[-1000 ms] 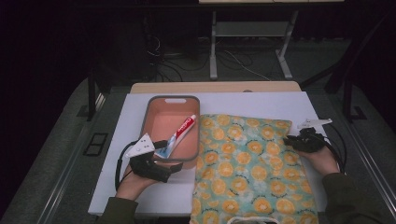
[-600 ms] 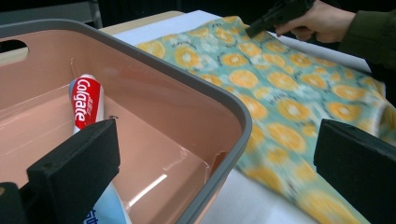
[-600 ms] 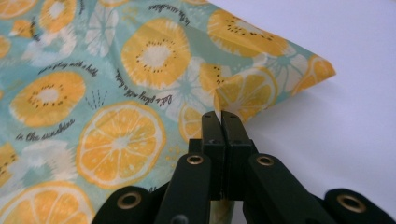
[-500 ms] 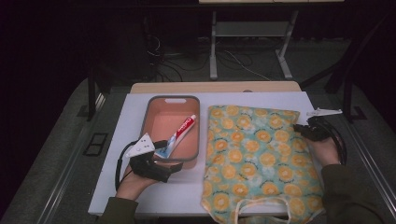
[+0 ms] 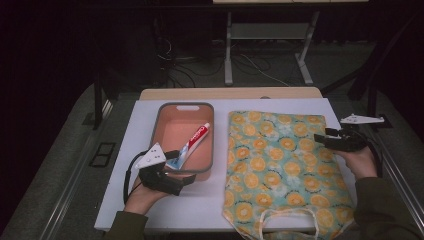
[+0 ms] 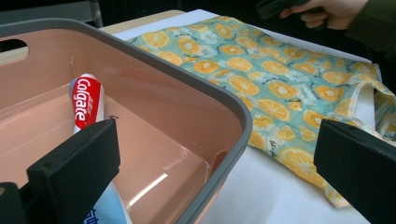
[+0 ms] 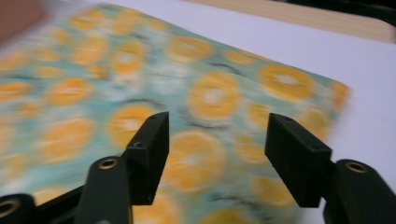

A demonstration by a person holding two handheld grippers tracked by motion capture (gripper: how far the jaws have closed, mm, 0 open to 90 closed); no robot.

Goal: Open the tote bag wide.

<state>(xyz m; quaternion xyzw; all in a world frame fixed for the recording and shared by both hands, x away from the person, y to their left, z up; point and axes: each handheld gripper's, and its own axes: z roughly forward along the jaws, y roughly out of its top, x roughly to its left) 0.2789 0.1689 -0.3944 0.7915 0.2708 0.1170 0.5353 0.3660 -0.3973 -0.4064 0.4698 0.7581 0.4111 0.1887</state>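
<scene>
A pink tray with a grey rim holds a red and white toothpaste tube. Right of it a cloth bag printed with oranges lies flat, its handle toward the near edge. My left gripper is open, its jaws set either side of the tray's near corner, one inside beside the tube and one outside. My right gripper is open just above the bag's far right corner, with nothing between its jaws.
Everything rests on a white board over a wooden table. Bare board lies left of the tray and along the near edge. Beyond the table are dark floor, cables and a metal frame's legs.
The bag has slid to the right and lies flatter. My right gripper moved right and slightly back with it. The left gripper stayed at the tray.
</scene>
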